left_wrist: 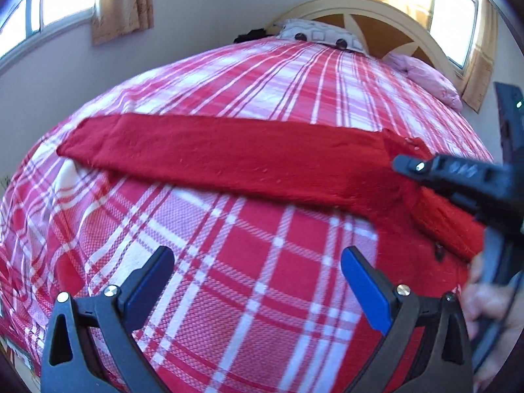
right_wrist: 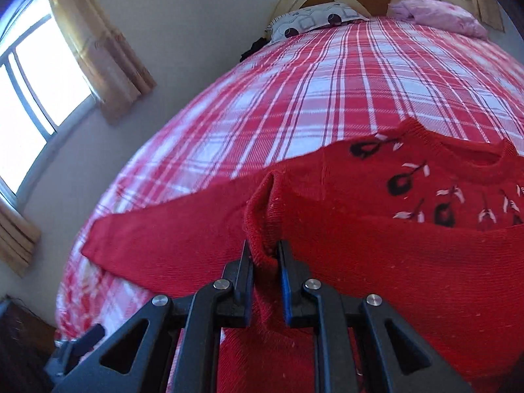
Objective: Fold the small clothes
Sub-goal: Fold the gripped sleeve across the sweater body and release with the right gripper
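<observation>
A red knitted sweater (right_wrist: 376, 245) with black and white embroidery near its neckline lies on the plaid bed. Its long sleeve (left_wrist: 213, 150) stretches flat to the left. My right gripper (right_wrist: 265, 252) is shut on a bunched, ribbed edge of the sweater, with knit pinched between its pads and folded over the body. In the left wrist view that gripper (left_wrist: 406, 165) comes in from the right, above the sweater's ribbed part (left_wrist: 448, 219). My left gripper (left_wrist: 257, 262) hovers open over bare plaid, nearer than the sleeve, holding nothing.
The bed cover (left_wrist: 262, 82) is red and white plaid. A patterned pillow (right_wrist: 311, 21) and a pink pillow (right_wrist: 439, 14) lie by the headboard (left_wrist: 376, 23). A wall and curtained windows (right_wrist: 39, 75) stand on the left. A person's hand (left_wrist: 488, 308) shows at the right edge.
</observation>
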Demonstrator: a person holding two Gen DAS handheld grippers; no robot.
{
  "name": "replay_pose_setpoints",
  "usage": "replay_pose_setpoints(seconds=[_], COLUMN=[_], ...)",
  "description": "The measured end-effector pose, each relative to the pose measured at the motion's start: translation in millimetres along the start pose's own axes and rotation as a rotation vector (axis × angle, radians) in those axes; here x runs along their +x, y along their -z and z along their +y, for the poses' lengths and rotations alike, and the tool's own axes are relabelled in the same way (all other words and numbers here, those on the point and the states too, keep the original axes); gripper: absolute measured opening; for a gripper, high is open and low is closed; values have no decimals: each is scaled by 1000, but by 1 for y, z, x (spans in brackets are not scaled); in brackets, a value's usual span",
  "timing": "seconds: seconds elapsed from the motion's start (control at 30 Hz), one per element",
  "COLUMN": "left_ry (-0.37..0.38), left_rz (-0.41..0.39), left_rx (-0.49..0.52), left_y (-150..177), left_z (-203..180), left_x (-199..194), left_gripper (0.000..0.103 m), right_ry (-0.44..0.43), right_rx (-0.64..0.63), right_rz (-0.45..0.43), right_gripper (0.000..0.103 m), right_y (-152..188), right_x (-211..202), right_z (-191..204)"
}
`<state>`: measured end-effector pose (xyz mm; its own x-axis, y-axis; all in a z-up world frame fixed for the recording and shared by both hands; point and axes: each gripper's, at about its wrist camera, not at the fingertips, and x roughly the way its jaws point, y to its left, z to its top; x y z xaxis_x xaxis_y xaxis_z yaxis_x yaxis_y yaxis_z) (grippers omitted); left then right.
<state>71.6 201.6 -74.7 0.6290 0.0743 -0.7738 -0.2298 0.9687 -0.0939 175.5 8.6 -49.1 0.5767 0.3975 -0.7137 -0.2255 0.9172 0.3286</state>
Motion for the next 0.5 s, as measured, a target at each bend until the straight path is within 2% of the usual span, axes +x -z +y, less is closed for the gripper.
replay_pose_setpoints(seconds=[0.07, 0.13, 0.2, 0.27, 0.4, 0.47, 0.5], left_ry=[-3, -5, -2, 3, 17, 16, 13], left_rz=[7, 12, 17, 21, 28, 18, 7], left_rx=[-2, 1, 2, -4, 7, 31, 45], left_y=[1, 2, 1, 1, 1, 2, 3], left_z=[2, 5, 6, 5, 0, -5, -7], left_x=[4, 6, 10, 12, 12, 8, 5], left_gripper=[103, 103, 103, 103, 103, 103, 103], right_ry=[-5, -14, -58, -114, -130, -74, -8], right_rx=[5, 0, -7, 14, 41, 59, 57], right_rz=[11, 13, 20, 15, -36, -103, -136], right_gripper=[17, 26, 54, 61, 61, 61, 61], right_y=[4, 4, 3, 3, 4, 6, 5], right_x=[15, 16, 9, 2, -26, -50, -62], right_z=[-2, -5, -3, -2, -12, -34, -47])
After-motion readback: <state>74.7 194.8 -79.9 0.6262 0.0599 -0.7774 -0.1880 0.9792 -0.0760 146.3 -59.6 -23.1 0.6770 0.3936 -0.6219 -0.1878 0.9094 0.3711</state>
